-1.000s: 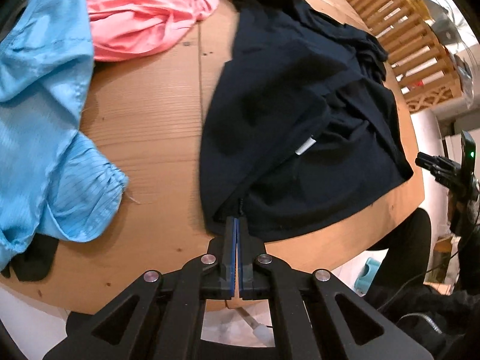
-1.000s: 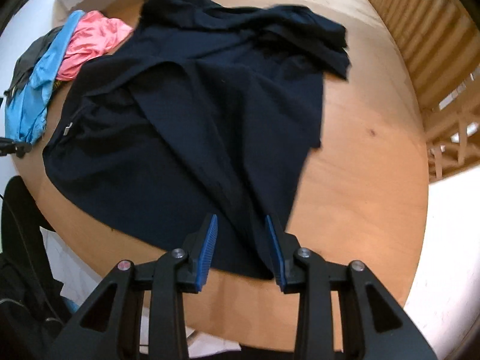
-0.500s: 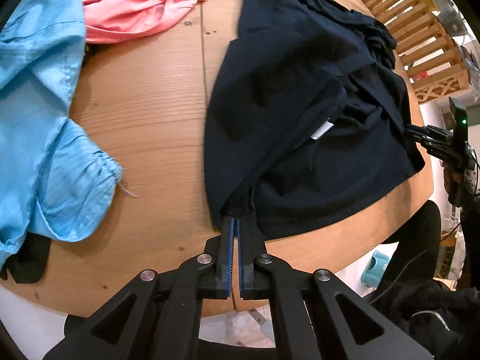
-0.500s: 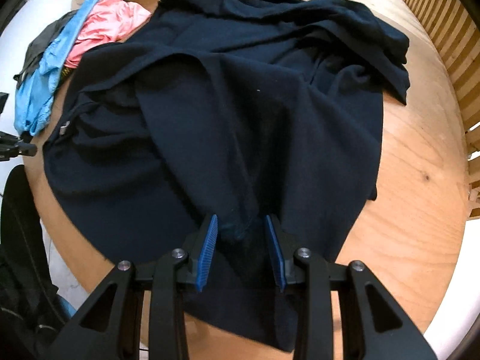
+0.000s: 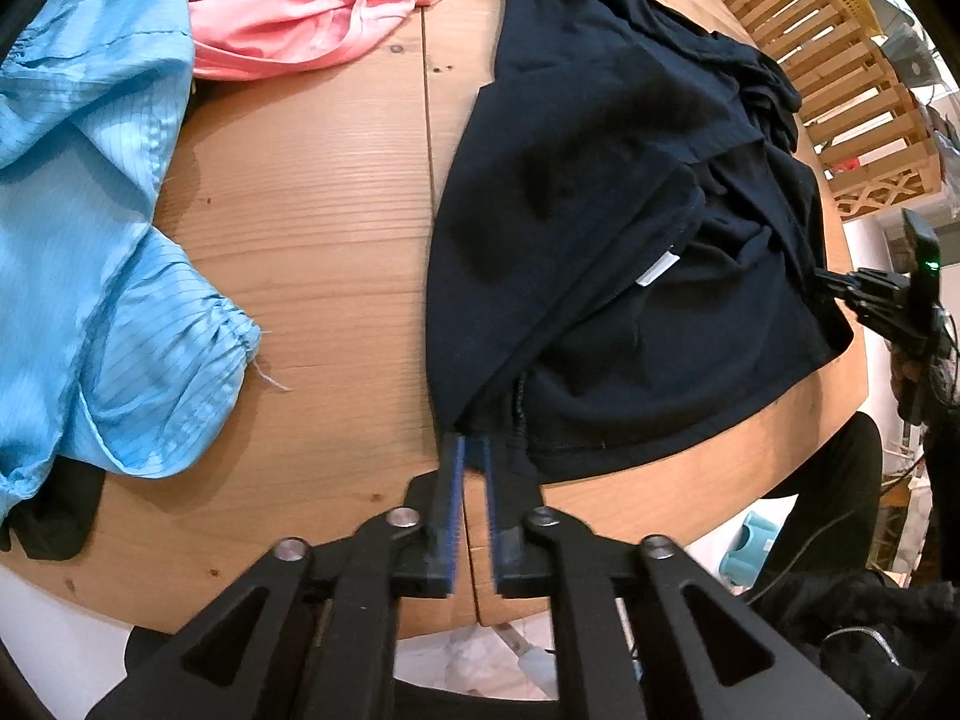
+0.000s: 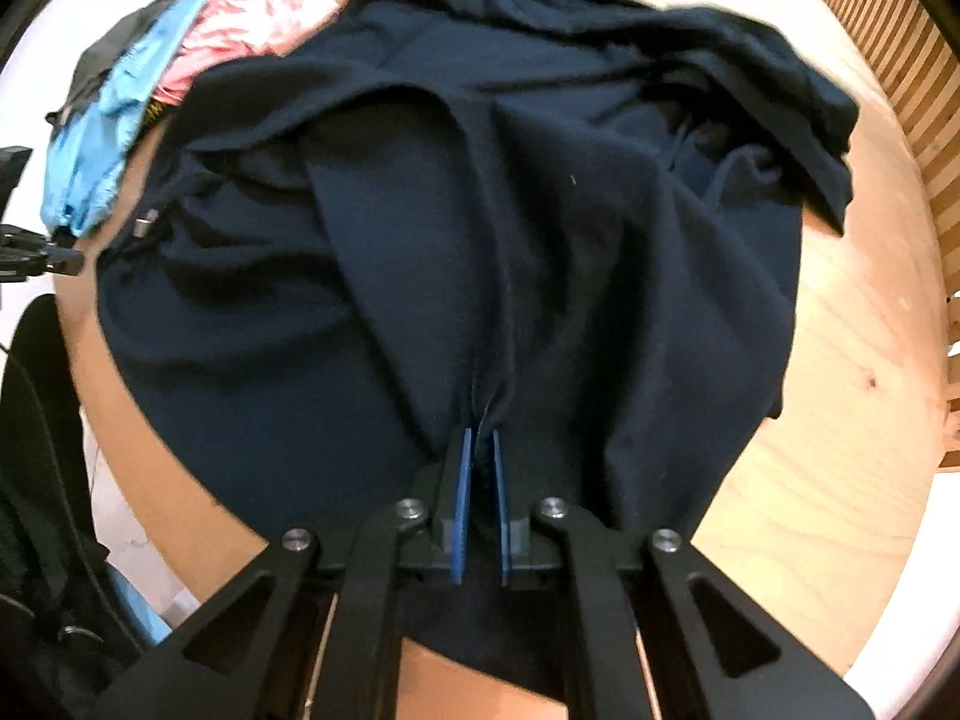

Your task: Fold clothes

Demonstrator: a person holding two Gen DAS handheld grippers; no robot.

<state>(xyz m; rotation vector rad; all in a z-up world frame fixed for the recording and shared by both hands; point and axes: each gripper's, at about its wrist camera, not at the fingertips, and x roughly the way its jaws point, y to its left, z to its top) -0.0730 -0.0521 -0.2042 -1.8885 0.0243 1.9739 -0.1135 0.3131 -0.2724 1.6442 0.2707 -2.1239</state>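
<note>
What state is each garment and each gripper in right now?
Left gripper: nearly shut, pinching the corner of the navy garment.
Right gripper: shut on a gathered fold of the navy garment.
Navy garment: spread on the wooden table, rumpled, not folded.
Blue garment: crumpled, unfolded.
Pink garment: crumpled, unfolded.

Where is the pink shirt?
In the left wrist view, the pink shirt lies at the table's far left, between the blue garment and the dark shirt.
</note>
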